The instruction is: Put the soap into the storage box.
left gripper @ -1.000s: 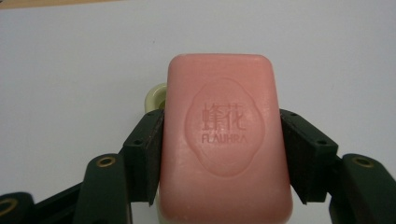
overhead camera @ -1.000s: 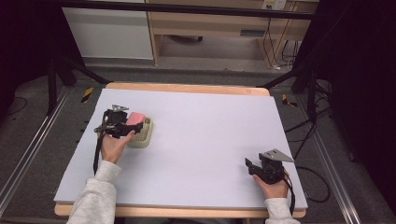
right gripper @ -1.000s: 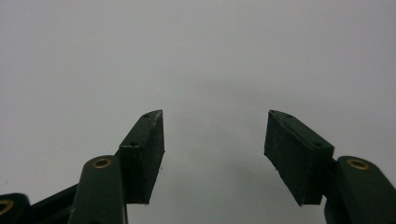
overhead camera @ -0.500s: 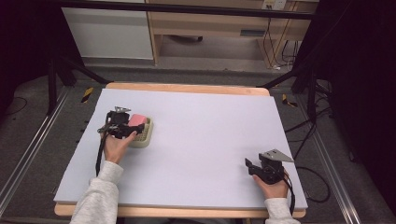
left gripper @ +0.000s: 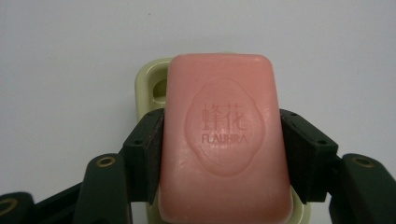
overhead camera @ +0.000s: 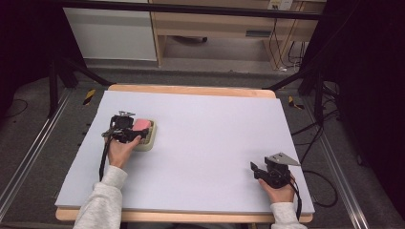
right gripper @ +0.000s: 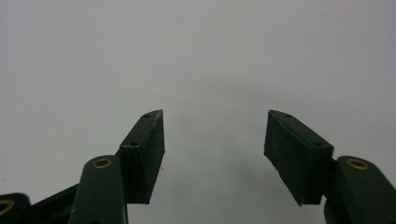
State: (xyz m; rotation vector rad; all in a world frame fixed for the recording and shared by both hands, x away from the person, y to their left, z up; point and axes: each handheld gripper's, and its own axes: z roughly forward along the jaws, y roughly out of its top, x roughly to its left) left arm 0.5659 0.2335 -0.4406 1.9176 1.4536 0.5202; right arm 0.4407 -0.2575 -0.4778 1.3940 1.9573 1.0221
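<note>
1. I am pinching the pink soap bar (left gripper: 224, 140) across its long sides with my left gripper (overhead camera: 125, 130); the pads are pressing on both flanks, and the bar is sitting over the pale green soap dish (left gripper: 150, 84) at the left of the white table (overhead camera: 215, 143).
2. I am judging the soap as slick: if I am lifting or tilting too quickly, it could be squirting out from between the pads.
3. I am also risking dragging the light dish along if the bar is sticking to it.
4. My left hand (overhead camera: 119, 151) is reaching forward from the near left edge, the gripper pointing away from me, low over the dish.
5. My right gripper (overhead camera: 267, 171) is resting near the right front corner, well apart from the soap, its jaws spread with nothing between them.
</note>
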